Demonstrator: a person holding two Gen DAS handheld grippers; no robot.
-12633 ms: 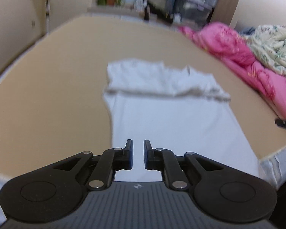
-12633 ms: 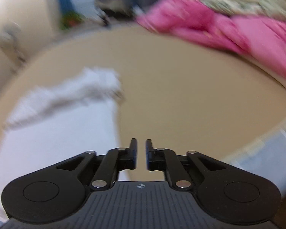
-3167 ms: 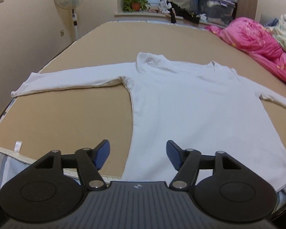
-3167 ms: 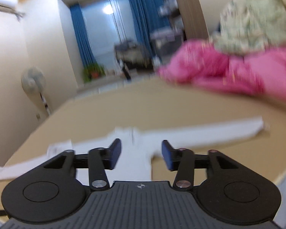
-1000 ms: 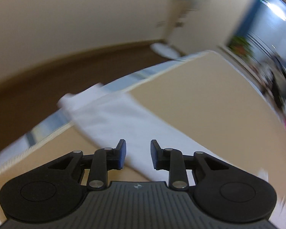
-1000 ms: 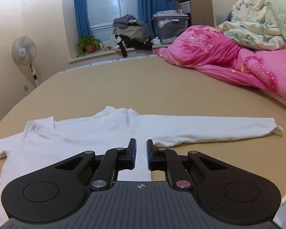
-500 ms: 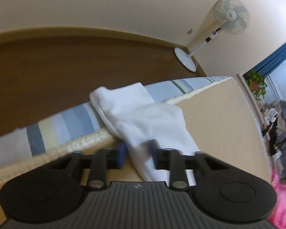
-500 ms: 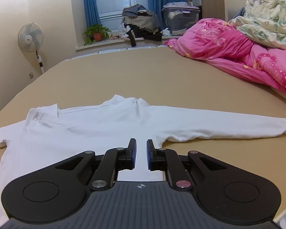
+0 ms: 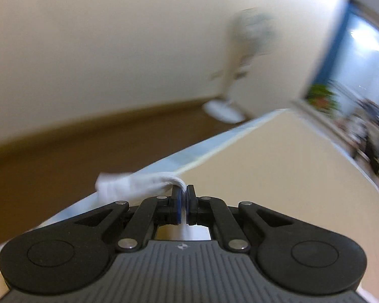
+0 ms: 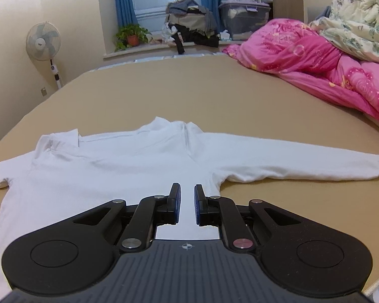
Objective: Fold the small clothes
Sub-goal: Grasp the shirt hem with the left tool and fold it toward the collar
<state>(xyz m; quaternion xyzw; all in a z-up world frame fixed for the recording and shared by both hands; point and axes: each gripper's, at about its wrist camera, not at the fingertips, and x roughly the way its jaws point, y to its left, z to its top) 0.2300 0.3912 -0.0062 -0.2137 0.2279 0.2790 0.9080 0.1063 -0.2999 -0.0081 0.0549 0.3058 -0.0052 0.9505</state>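
Lying flat on the bed (image 10: 240,96), the white shirt (image 10: 108,171) has its collar toward the far side and its hem toward the camera; both sleeves stretch out left and right, so its long axis runs across the bed. A pink quilt (image 10: 315,58) is piled at the far right, well apart from the shirt. A fan (image 10: 43,41) stands by the left wall, and a plant (image 10: 131,35) sits at the window. The left tongs (image 9: 184,197) are closed on the left sleeve end (image 9: 136,185), at the bed's left edge. The right tongs (image 10: 187,202) are over the shirt body, slightly parted and holding nothing.
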